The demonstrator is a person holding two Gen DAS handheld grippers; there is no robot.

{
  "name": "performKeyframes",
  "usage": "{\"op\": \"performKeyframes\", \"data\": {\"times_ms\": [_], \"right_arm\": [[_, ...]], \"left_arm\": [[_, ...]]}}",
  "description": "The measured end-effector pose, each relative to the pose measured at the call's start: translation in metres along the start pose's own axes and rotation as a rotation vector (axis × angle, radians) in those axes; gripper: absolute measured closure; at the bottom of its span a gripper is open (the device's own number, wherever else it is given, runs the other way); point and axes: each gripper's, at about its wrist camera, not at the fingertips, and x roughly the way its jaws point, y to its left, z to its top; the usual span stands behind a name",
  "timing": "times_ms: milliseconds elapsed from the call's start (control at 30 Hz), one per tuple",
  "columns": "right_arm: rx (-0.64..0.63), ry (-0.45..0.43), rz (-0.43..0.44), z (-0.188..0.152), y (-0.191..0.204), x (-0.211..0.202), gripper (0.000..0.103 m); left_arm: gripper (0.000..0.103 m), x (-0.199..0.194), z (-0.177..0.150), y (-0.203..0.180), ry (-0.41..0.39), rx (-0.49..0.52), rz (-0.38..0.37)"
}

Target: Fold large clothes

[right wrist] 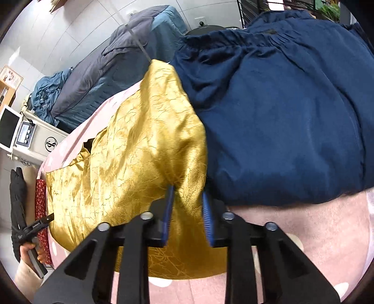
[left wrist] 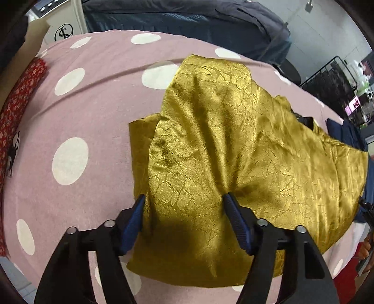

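A shiny gold garment lies partly folded on a pink bedsheet with white dots. My left gripper stands with its blue-padded fingers wide apart, straddling a raised fold of the gold cloth near its front edge. In the right wrist view the gold garment is bunched up, and my right gripper has its jaws narrowed around a ridge of that cloth. The left gripper shows at the far left of the right wrist view.
A dark blue garment lies beside the gold one, against its right edge. A red patterned cloth lies at the sheet's left edge. Dark bedding is piled behind. A white appliance stands at the left.
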Motion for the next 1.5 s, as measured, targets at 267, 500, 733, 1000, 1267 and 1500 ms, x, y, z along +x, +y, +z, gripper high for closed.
{"op": "performKeyframes", "data": {"times_ms": [267,500,733,1000,1267,1500], "right_arm": [[0.018,0.021,-0.027,0.008,0.009,0.009,0.088],[0.083,0.007,0.007,0.003,-0.01,-0.004,0.049],[0.255,-0.01,0.123,-0.023,-0.061,-0.023,0.04],[0.324,0.031,0.175,-0.061,-0.085,-0.018,0.04],[0.21,0.06,0.197,-0.053,-0.059,0.001,0.039],[0.098,0.165,0.266,-0.028,-0.034,0.038,0.026]], "left_arm": [[0.053,0.035,0.023,-0.004,0.072,-0.015,0.108],[0.039,0.028,0.027,0.001,0.051,-0.019,0.114],[0.036,-0.01,0.004,0.035,-0.034,-0.167,0.029],[0.03,-0.034,-0.049,0.054,-0.066,-0.324,-0.006],[0.028,-0.038,-0.074,0.02,-0.049,-0.25,-0.006],[0.025,-0.046,-0.071,-0.008,-0.039,-0.148,-0.003]]}}
